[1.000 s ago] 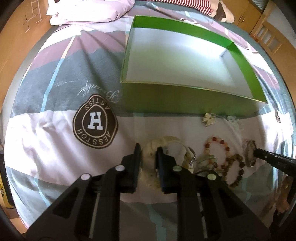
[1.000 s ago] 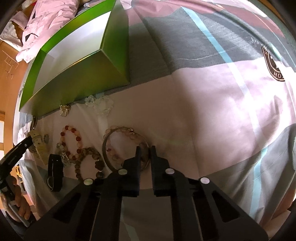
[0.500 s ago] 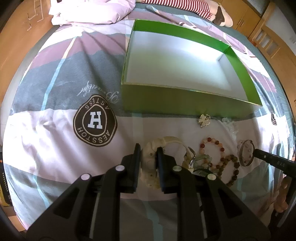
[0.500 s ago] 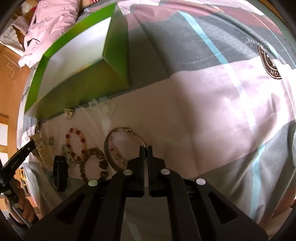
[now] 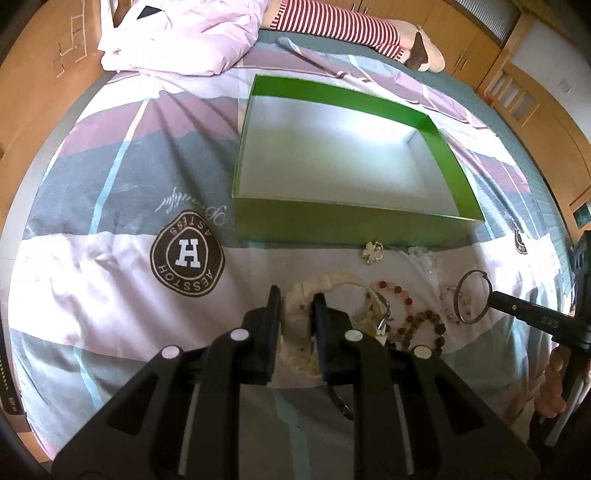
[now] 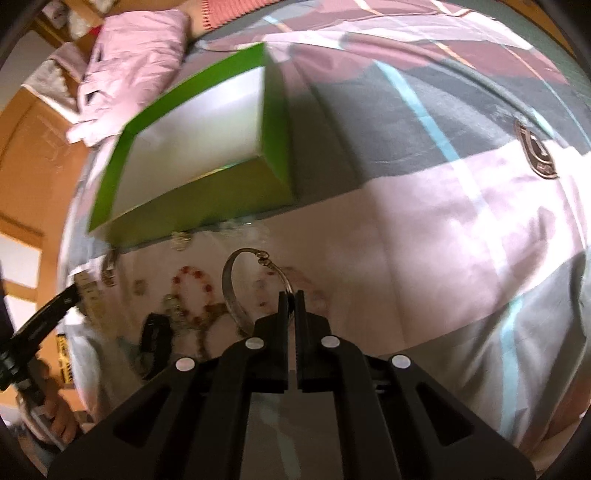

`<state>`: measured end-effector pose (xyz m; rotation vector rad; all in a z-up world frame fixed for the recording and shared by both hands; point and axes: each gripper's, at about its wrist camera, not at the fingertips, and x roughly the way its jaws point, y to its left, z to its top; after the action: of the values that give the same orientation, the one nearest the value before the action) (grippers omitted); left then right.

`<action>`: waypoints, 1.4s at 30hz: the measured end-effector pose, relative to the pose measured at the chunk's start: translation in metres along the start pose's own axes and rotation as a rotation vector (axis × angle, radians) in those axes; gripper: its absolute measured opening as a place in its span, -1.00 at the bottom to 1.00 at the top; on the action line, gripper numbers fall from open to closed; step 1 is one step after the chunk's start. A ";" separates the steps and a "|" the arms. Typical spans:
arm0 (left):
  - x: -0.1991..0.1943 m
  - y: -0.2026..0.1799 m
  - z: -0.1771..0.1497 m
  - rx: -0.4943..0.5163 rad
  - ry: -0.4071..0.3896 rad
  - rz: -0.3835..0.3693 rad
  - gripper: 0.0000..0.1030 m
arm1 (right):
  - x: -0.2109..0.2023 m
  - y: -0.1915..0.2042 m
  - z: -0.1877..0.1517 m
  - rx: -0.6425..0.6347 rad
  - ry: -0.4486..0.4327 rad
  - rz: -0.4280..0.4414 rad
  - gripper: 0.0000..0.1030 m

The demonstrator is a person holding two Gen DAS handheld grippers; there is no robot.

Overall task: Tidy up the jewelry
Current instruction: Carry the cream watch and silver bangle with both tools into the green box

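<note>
An open green box (image 5: 354,221) with a white inside stands on the bed; it also shows in the right wrist view (image 6: 207,199). My left gripper (image 5: 297,295) is shut on a cream white watch (image 5: 301,317) and holds it just above the bedspread. My right gripper (image 6: 291,297) is shut on a silver bangle (image 6: 236,280), lifted off the bed; the bangle also shows in the left wrist view (image 5: 474,297). A red bead bracelet (image 5: 395,291), a brown bead bracelet (image 5: 428,325) and a small silver charm (image 5: 373,251) lie in front of the box.
A clear crystal bracelet (image 5: 424,256) lies by the box's front right corner. A black band (image 6: 155,339) lies at the near left in the right wrist view. A pink duvet (image 5: 177,40) and a striped plush (image 5: 347,22) lie at the bed's far end.
My right gripper closed on the silver bangle and raised it off the bed. My left gripper stayed shut on the watch and rose a little.
</note>
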<state>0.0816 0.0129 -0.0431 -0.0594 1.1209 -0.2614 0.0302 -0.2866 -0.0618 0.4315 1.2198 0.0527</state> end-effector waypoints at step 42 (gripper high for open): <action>0.066 -0.013 0.126 0.000 -0.014 0.078 -0.67 | 0.052 0.070 0.138 -0.101 -0.012 -0.014 -0.94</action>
<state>0.2188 -0.0258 -0.0441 -0.0176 1.1069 -0.1911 0.1887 -0.2487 -0.0462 0.3346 1.2031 0.0990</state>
